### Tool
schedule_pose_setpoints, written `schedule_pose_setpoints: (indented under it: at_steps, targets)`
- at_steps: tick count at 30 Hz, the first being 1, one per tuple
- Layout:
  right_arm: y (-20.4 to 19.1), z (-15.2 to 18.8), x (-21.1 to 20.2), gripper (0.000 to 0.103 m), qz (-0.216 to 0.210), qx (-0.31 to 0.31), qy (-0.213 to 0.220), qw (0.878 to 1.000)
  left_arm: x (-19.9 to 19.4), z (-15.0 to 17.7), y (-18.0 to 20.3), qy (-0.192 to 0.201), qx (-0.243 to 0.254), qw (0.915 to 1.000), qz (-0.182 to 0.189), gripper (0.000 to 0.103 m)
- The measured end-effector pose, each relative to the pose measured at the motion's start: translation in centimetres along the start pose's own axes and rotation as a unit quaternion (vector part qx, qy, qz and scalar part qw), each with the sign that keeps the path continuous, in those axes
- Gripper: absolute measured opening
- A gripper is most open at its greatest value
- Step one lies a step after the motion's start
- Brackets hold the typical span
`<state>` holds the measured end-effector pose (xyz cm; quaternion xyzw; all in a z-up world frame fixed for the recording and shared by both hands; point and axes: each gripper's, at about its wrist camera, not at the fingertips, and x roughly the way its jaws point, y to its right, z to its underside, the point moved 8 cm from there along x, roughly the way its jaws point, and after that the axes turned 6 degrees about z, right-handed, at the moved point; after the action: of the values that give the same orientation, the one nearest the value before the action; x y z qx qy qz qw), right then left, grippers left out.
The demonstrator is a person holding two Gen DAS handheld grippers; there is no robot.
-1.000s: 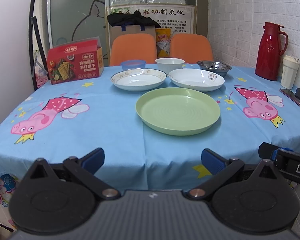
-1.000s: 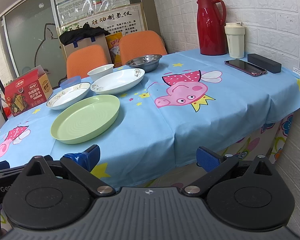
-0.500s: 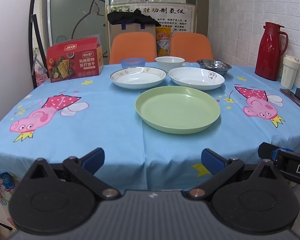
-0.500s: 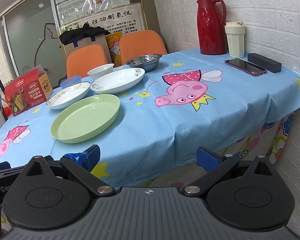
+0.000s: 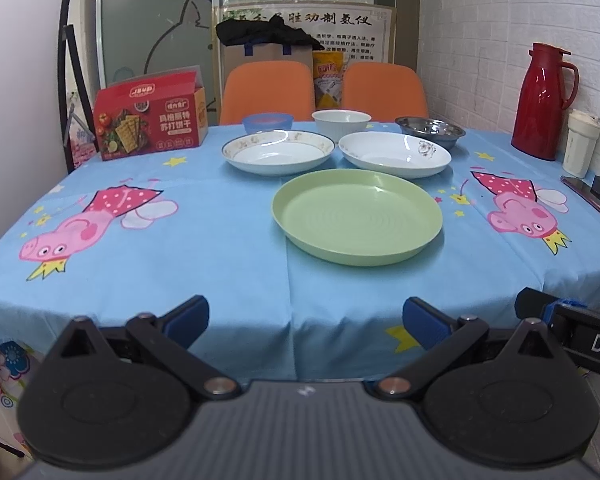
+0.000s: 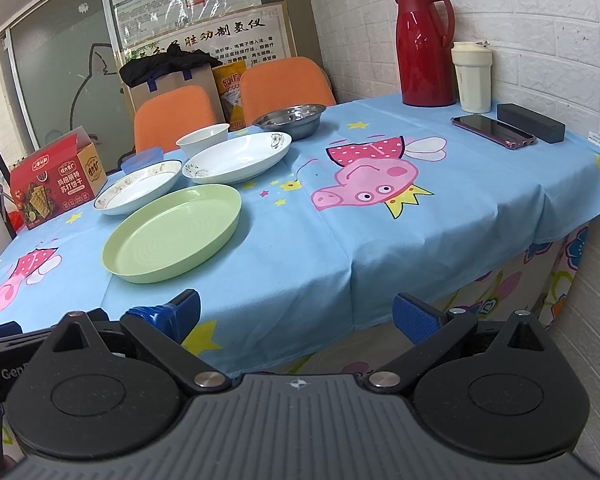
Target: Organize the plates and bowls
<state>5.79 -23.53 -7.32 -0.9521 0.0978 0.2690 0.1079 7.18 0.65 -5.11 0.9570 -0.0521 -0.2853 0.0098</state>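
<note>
A green plate (image 5: 357, 216) lies on the blue tablecloth (image 5: 180, 248), nearest me; it also shows in the right wrist view (image 6: 172, 232). Behind it lie a gold-rimmed white plate (image 5: 278, 152) and a plain white plate (image 5: 394, 154). Further back stand a blue bowl (image 5: 267, 122), a white bowl (image 5: 341, 122) and a steel bowl (image 5: 430, 130). My left gripper (image 5: 305, 316) is open and empty at the table's front edge. My right gripper (image 6: 296, 312) is open and empty, off the front right edge.
A red cracker box (image 5: 148, 120) stands back left. A red thermos (image 5: 542, 100), a white cup (image 5: 580, 148), a phone (image 6: 492, 130) and a black case (image 6: 530, 122) sit along the right by the brick wall. Two orange chairs (image 5: 268, 88) stand behind the table.
The left gripper's view has risen and tilted slightly, so the dishes sit a little lower. The right gripper has barely moved. No dish has moved.
</note>
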Motion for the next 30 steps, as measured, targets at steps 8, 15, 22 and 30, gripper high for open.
schedule_pose_setpoints:
  at_steps: [8,15,22,30]
  targets:
    - [0.0,0.0,0.1,0.09,-0.001,-0.002,-0.001,1.0,0.1,0.0,0.0,-0.001,0.0,1.0,0.001,0.103]
    - [-0.1,0.2,0.2,0.09,-0.001,-0.003,-0.003,1.0,0.3,0.1,-0.1,-0.004,-0.002,1.0,0.002,0.103]
    - [0.0,0.0,0.2,0.09,0.0,-0.003,0.004,1.0,0.4,-0.7,0.0,0.011,0.006,0.9999,0.01,0.103]
    - [0.8,-1.3,3.7,0.09,0.026,0.0,-0.027,0.999,3.9,-2.5,-1.1,-0.027,-0.007,0.9996,0.005,0.103]
